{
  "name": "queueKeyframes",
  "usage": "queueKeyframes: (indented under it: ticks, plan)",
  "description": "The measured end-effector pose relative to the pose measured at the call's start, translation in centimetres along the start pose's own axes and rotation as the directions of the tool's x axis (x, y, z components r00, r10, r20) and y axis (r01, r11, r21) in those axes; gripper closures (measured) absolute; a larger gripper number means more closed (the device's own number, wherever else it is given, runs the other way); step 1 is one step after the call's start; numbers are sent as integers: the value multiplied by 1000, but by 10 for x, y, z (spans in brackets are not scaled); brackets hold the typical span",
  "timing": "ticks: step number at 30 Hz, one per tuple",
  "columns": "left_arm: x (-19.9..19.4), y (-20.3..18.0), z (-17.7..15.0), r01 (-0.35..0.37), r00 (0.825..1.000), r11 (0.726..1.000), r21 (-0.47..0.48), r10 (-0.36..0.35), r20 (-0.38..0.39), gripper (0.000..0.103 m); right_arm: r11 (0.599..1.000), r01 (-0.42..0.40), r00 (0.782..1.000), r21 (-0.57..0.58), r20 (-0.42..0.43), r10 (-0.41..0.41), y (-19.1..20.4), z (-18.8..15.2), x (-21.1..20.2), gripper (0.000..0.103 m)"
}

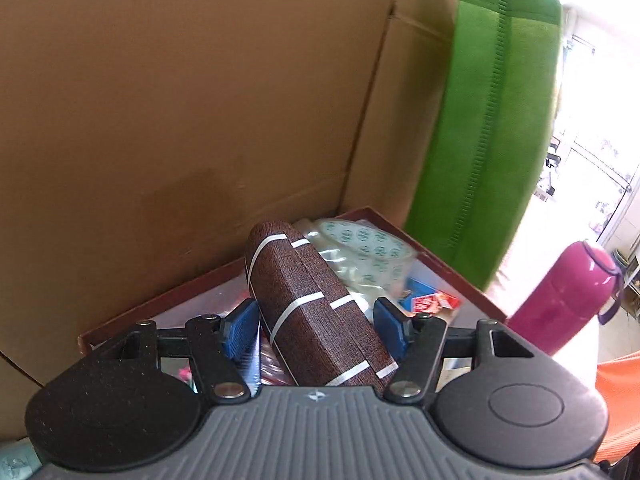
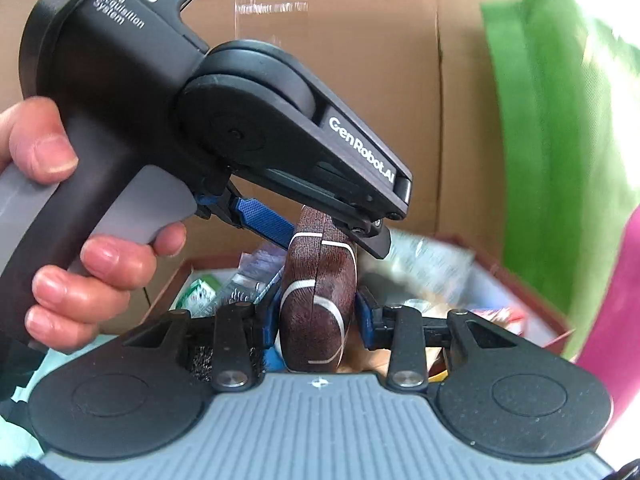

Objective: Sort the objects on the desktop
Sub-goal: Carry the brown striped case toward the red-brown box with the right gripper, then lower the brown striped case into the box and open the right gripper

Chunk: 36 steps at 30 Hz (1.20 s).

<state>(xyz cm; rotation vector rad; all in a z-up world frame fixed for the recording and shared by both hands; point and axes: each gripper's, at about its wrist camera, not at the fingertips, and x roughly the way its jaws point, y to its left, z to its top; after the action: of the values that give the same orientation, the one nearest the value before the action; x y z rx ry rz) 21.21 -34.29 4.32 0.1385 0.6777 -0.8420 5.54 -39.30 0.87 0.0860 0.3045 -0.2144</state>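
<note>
A brown woven case with white stripes (image 1: 316,312) is held between both grippers above a red-rimmed tray (image 1: 452,268). My left gripper (image 1: 316,326) has its blue pads on the case's two sides. In the right wrist view the same case (image 2: 320,300) stands on end between my right gripper's (image 2: 318,312) blue pads, and the left gripper (image 2: 332,228) comes in from the upper left, held by a hand, clamping the case's far end.
The tray holds plastic bags, a patterned packet (image 1: 368,244) and small red and blue packets (image 1: 428,300). Cardboard walls (image 1: 180,120) stand behind. A green bag (image 1: 492,128) hangs at the right, and a magenta flask (image 1: 568,296) stands beside the tray.
</note>
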Motion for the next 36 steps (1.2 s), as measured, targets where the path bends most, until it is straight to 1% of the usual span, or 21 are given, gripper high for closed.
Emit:
queueKeyframes:
  ticks: [5, 8, 12, 13, 14, 15, 17, 21, 23, 27, 29, 31, 34, 36]
  plan:
    - [3, 10, -4, -36, 999, 999, 12, 36, 17, 34, 1000, -24, 1000, -3, 4, 24, 5, 1, 10, 66]
    - [8, 11, -5, -37, 999, 999, 18, 37, 31, 31, 999, -26, 1000, -22, 8, 26, 8, -2, 10, 66]
    - [10, 9, -3, -43, 997, 999, 16, 41, 63, 29, 999, -23, 999, -39, 21, 24, 9, -5, 4, 65]
    - [8, 9, -4, -41, 997, 999, 17, 39, 68, 25, 999, -19, 999, -46, 25, 21, 9, -5, 1, 65]
    - [6, 10, -5, -37, 997, 999, 15, 36, 75, 20, 998, -12, 999, -55, 33, 14, 11, -5, -1, 64]
    - [3, 13, -6, -34, 996, 999, 7, 33, 83, 19, 998, -2, 999, -66, 40, 5, 12, -4, -3, 61]
    - [-1, 14, -6, -25, 995, 1000, -15, 27, 99, 15, 996, 25, 998, -85, 58, -20, 15, -2, -9, 47]
    - [-11, 15, -8, -10, 991, 999, -46, 16, 131, 11, 994, 42, 997, -98, 75, -34, 16, 0, -20, 41]
    - [-18, 12, -10, -10, 989, 999, -36, 15, 146, 10, 994, 53, 996, -99, 79, -46, 7, 2, -21, 34]
    - [-36, 2, -21, -20, 984, 1000, -17, 23, 177, 8, 994, 65, 994, -90, 89, -57, 11, 0, -36, 28]
    - [-51, -1, -32, -25, 978, 1000, -18, 28, 206, 6, 994, 70, 993, -84, 101, -62, 14, 2, -43, 20]
    - [-68, -6, -45, -41, 971, 999, -19, 45, 235, 5, 994, 75, 991, -83, 113, -65, 10, -3, -47, 16]
    - [-93, -13, -66, -69, 955, 997, -28, 74, 287, 2, 992, 72, 991, -104, 124, -59, 17, -5, -62, 16]
    - [-110, -14, -83, -69, 946, 995, -68, 87, 313, 0, 991, 59, 992, -122, 117, -45, 24, -9, -71, 15]
